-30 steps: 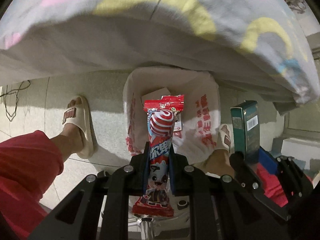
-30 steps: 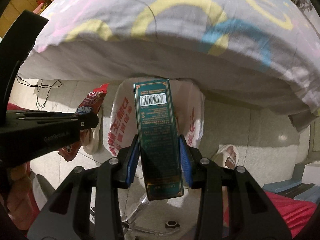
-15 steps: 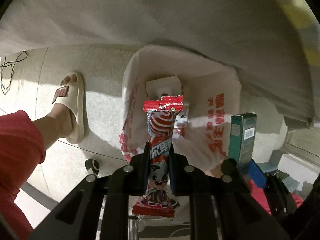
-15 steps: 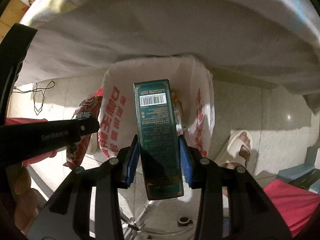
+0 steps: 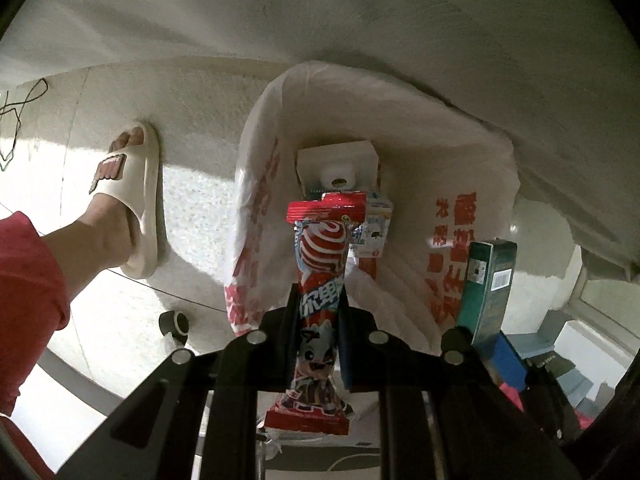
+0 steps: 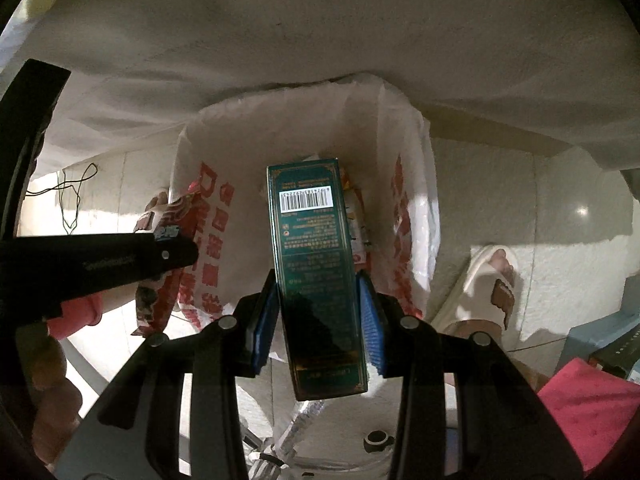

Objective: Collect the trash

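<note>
Left claw (image 5: 320, 312) clamps red candy wrapper (image 5: 318, 304); right claw (image 6: 318, 308) clamps green carton (image 6: 318, 276). White red-printed plastic bag (image 5: 452, 216) gapes at 12 o'clock, apparently below both.

a barcode label shows on the green box (image 6: 316, 264); red chinese print on the white bag (image 5: 452, 236) is unreadable.

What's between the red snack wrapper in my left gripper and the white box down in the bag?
Left wrist view: only a small white-blue packet separates red snack wrapper from white box.
</note>
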A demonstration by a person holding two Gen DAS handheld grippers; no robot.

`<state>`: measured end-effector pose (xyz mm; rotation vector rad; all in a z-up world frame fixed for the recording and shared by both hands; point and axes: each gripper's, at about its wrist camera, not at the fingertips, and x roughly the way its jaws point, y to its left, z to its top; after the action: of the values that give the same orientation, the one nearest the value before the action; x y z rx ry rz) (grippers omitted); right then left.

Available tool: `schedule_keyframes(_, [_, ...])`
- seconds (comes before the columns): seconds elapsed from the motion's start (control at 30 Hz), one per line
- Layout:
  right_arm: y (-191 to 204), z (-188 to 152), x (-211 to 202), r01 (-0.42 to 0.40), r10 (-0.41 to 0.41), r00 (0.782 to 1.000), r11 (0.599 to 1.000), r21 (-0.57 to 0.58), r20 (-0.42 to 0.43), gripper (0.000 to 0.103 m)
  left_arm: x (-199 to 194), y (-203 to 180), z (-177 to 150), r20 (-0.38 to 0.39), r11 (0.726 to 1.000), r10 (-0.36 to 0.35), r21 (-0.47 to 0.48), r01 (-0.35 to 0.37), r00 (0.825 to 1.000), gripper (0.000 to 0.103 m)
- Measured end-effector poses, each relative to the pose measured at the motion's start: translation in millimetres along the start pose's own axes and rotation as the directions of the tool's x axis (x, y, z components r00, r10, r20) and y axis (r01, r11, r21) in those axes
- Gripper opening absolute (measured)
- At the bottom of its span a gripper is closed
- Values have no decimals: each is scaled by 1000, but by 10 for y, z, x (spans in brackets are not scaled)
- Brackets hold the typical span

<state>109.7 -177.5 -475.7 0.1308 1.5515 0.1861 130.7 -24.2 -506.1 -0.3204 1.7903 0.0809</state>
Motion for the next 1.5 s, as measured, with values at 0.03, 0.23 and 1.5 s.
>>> schedule_keyframes(0.03, [-14,7,35,-1,1,1000,1000,0,-1,38,30,3,20,-8,1000,-6,-7,6,1000,16])
schedule_keyframes(0.23, [-23,62,169,-13,13,1000,1000,9,-21,38,139,-6,90,-21,1000,-9,-18,9,1000,17])
schedule_keyframes(1.5, [-60,115,332,-29,31,998,999,37,-53,61,273,-22,211,-49,998,61,-25,-63,997,78])
